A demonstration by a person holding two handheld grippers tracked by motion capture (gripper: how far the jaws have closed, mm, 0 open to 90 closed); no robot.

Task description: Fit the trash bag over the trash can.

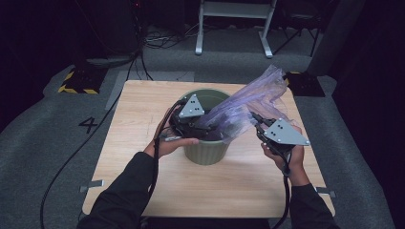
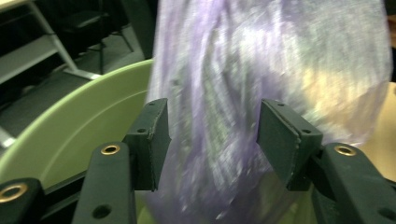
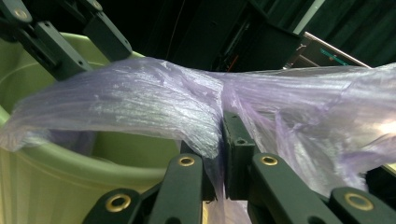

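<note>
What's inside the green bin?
One end of the purple plastic bag hangs into the green bin, with the left gripper at the rim. The bag hides the bottom.

Light wooden table (image 1: 143, 143) with green ribbed bin (image 1: 206, 151) on it.

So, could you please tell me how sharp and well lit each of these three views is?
High view: the wooden table is evenly lit, the surroundings dark, everything fairly sharp. Left gripper view: the purple plastic bag is smeared by motion blur with a bright washed-out patch at right, while the fingers stay crisp. Right gripper view: bag folds sharp, background dim.
</note>
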